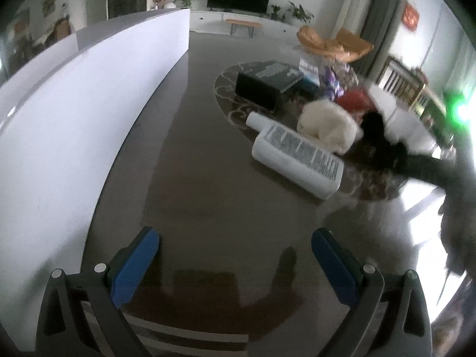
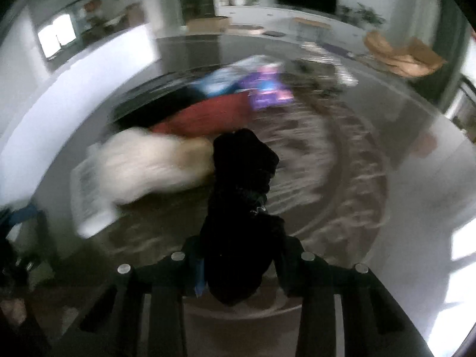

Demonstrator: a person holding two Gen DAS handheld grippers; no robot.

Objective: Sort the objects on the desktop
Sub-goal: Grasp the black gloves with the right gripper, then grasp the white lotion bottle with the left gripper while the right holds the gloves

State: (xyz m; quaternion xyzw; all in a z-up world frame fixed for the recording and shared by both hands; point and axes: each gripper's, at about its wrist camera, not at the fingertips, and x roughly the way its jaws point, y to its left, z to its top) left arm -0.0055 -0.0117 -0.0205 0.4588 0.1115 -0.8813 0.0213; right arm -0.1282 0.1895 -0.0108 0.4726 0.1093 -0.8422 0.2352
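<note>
My left gripper [image 1: 235, 244] is open and empty, low over the dark glass table. Ahead to the right lie a white bottle [image 1: 294, 156] on its side, a cream fluffy item [image 1: 327, 125], a red item [image 1: 354, 99] and a black box [image 1: 261, 81]. My right gripper [image 2: 241, 264] is shut on a black fabric item [image 2: 241, 184], held above the table; its pads are hidden by the fabric. In the left wrist view the black fabric [image 1: 377, 136] and the right gripper's arm show at the far right. The right wrist view is blurred.
A tall white panel [image 1: 89, 113] runs along the table's left side. Blue and purple packets [image 2: 261, 86] lie behind the red item [image 2: 208, 116]. A patterned round mat [image 1: 226, 89] lies under the pile. Bright window glare reflects on the table's right part [image 2: 431, 208].
</note>
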